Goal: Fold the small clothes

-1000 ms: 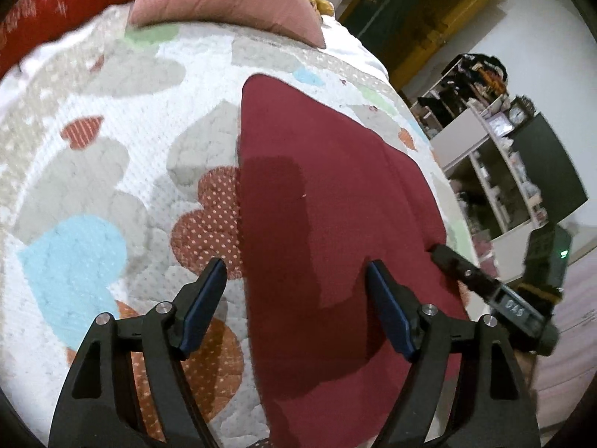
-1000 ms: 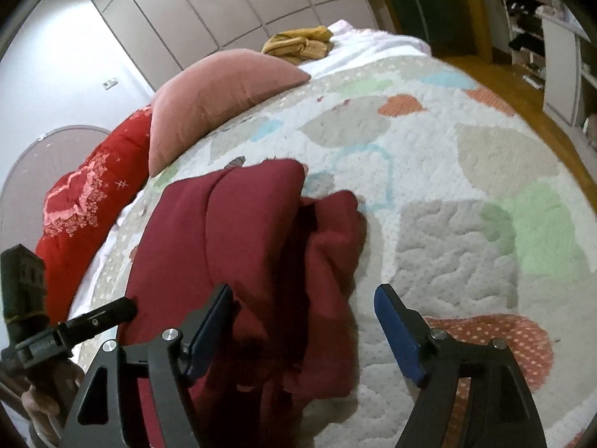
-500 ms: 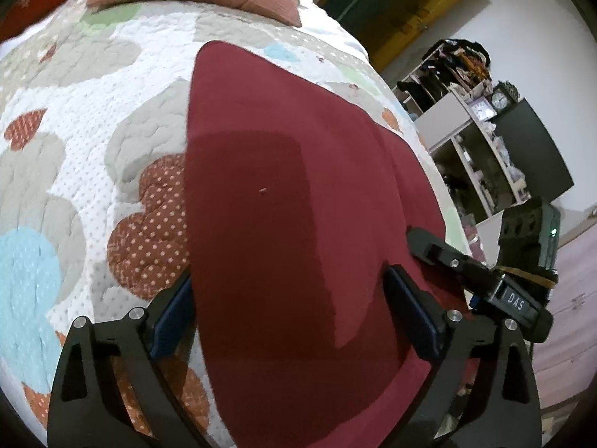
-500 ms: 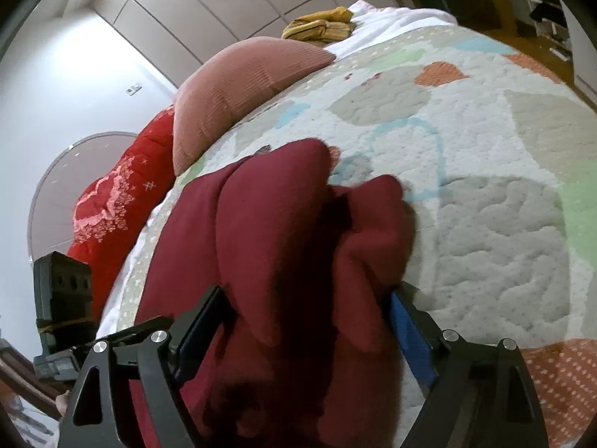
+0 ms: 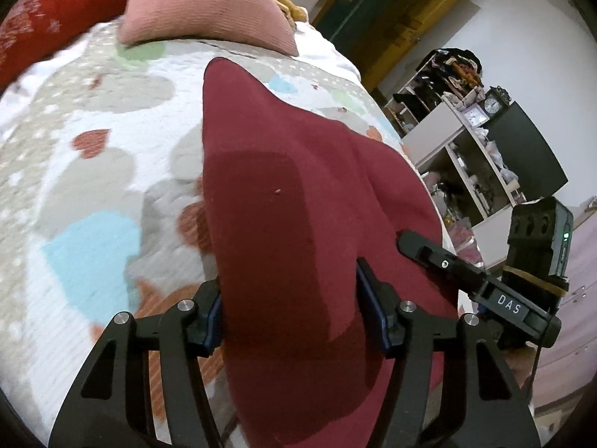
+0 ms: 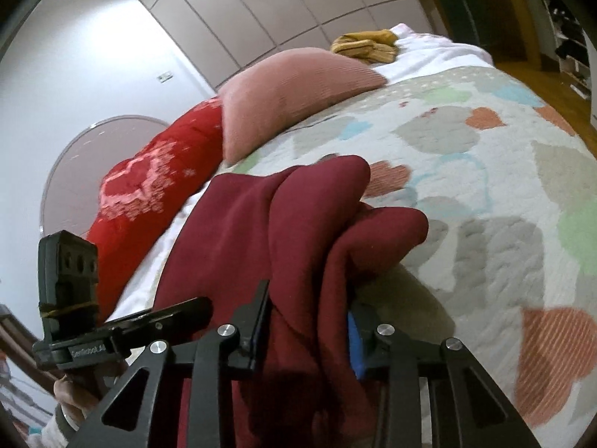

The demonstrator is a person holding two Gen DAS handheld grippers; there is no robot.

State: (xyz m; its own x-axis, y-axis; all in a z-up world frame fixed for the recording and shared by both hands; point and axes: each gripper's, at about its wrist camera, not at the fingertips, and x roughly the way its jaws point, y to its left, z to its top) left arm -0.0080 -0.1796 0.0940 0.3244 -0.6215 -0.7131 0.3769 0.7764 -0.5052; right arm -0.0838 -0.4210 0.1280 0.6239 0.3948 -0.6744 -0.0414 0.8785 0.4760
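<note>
A dark red garment (image 5: 283, 186) lies on the heart-patterned quilt (image 5: 86, 171), its near edge raised. My left gripper (image 5: 293, 317) has its jaws closed on that near edge, with cloth filling the gap between them. In the right wrist view the same garment (image 6: 261, 231) is bunched in folds, and my right gripper (image 6: 309, 321) is shut on the bunched end. Each view shows the other gripper at its side: the right one (image 5: 481, 287) and the left one (image 6: 123, 332).
A pink pillow (image 5: 201, 7) and a red cushion (image 6: 156, 186) lie at the head of the bed. A yellow cloth (image 6: 365, 44) sits beyond the pillow. Shelves with clutter (image 5: 466, 149) stand off the bed's right side. Wardrobe doors (image 6: 283, 11) line the wall.
Both grippers moved forward onto the garment and closed their jaws on it. The near edge has lifted off the quilt.
</note>
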